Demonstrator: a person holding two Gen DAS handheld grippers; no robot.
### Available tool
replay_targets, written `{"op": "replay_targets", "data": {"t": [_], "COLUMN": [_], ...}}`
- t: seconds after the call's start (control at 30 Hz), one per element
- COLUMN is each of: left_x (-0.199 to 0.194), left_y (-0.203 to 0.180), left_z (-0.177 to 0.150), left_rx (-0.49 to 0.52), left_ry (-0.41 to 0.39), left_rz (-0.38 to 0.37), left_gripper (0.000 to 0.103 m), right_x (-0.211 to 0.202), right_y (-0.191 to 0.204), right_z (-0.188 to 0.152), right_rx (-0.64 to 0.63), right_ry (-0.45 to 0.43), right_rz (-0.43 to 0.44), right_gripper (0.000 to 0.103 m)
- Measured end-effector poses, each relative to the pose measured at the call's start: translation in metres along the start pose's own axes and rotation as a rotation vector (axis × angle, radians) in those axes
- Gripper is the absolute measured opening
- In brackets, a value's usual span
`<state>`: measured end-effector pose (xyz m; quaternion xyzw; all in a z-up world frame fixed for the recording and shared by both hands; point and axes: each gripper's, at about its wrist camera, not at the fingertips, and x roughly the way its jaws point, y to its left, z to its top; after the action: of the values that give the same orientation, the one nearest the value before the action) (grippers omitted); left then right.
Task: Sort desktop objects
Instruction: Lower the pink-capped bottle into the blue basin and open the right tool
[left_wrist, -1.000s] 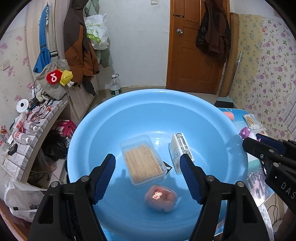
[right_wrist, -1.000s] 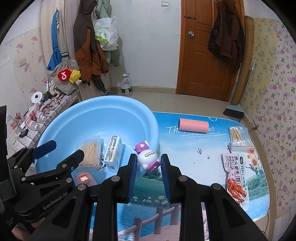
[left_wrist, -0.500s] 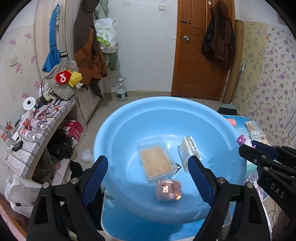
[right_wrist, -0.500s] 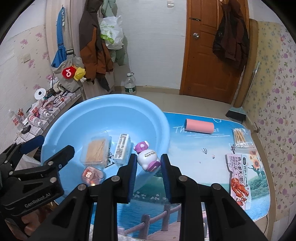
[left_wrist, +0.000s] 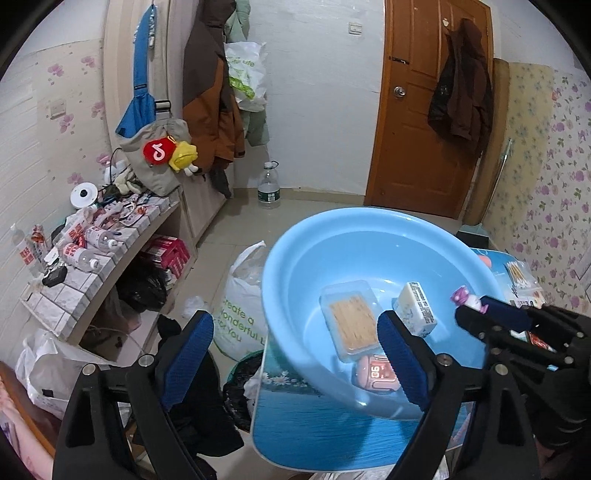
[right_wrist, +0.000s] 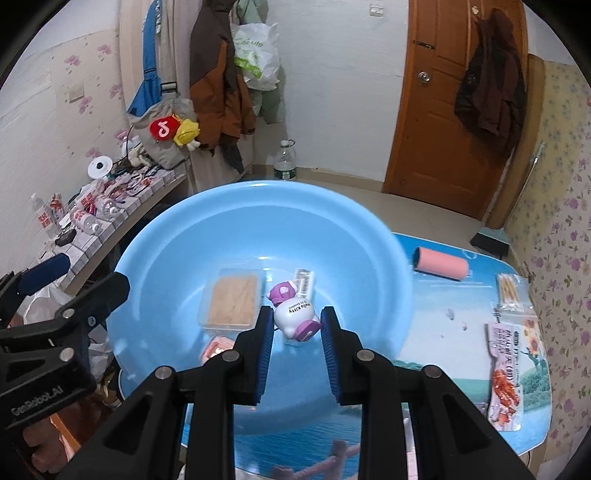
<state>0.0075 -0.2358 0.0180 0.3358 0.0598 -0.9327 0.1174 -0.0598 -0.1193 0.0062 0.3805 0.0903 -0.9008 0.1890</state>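
Pink timer (right_wrist: 216, 349) half hidden behind right gripper (right_wrist: 297, 341).

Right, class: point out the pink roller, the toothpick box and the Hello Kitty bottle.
pink roller (right_wrist: 440, 264), right wrist view, middle of its pink side.
toothpick box (right_wrist: 232, 300), right wrist view, centre of its clear lid.
Hello Kitty bottle (right_wrist: 293, 314), right wrist view, white body between the claw's pads.

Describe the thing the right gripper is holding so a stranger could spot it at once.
Find the big blue basin on the table. Above its middle, the right gripper clamps a small white Hello Kitty figure. Its purple cap and feet set it apart from the boxes lying below.
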Motion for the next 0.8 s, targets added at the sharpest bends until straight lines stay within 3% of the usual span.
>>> {"op": "replay_targets", "data": {"t": [0.73,0.77,0.8], "left_x": [-0.002,-0.001,-0.001], "left_y": [0.009,0.009,0.009], "left_z": [0.001,0.001,0.001], "left_rx": [-0.012,-0.014,-0.015], "left_ry": [-0.004,-0.003,-0.004], "left_rz": [0.02,0.021,0.021], "left_gripper": [0.09,0.09,0.09], "right_x": [0.055,0.057,0.058], "right_y": [0.025,0.025,0.025], "right_z": [-0.002,-0.002,-0.001], "right_rx": [-0.065,-0.063,-0.06], "right_ry": [0.073,0.074,0.077], "right_rz": [-0.027,-0.025,-0.011], "right_gripper": [0.027,0.028,0.036]}}
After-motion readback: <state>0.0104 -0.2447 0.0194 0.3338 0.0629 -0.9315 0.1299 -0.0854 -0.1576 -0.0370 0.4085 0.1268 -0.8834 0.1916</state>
